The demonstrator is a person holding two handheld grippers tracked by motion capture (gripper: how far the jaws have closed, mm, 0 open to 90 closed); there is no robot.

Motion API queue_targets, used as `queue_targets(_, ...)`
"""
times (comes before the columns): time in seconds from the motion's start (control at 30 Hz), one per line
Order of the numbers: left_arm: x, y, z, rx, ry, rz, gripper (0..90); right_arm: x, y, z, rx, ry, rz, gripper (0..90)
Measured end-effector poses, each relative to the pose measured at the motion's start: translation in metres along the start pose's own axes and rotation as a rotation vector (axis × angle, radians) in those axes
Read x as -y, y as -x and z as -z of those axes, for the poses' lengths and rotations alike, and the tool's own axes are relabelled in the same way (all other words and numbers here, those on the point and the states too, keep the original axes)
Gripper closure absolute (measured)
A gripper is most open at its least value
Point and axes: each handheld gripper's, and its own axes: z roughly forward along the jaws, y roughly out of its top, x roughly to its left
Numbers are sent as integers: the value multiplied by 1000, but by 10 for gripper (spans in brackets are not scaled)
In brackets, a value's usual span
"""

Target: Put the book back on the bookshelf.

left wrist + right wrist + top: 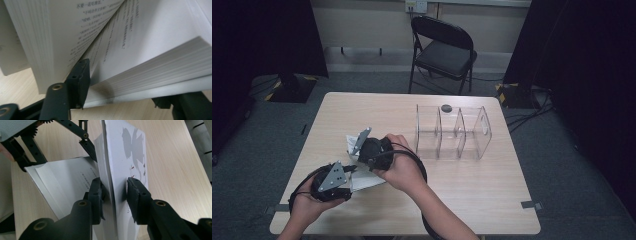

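An open white paperback book (368, 181) lies near the table's front left. In the right gripper view my right gripper (115, 185) is shut on the raised front cover and a thin sheaf of pages (125, 157), which stand upright. From the high view the right gripper (357, 151) sits over the book's far side. My left gripper (120, 81) has one jaw in the fold between the pages and the other under the lower stack of pages (155, 75), with both pads touching it. The left gripper (58, 160) also appears beyond the book, and sits at the book's near side (349, 170).
A clear plastic organizer (454, 132) with several compartments stands right of the book, a small dark round thing (446, 107) behind it. A black folding chair (444, 50) is beyond the table (492, 200). Cables trail from both grippers toward the front edge.
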Motion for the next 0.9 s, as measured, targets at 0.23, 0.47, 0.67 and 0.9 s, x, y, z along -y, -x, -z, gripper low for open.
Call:
queue_targets(0.23,-8,-12,3,-19,-35,43,514,-1,4,1,-69,50,-64,521)
queue_targets(0.47,-14,-27,8,-14,-66,54,583,13,28,47,14,178,-174,323)
queue_targets(0.67,-18,-35,16,-9,-72,92,628,55,35,60,-8,191,-285,274)
queue_targets(0.9,-19,-41,19,3,-77,126,639,108,19,30,-45,194,-370,242)
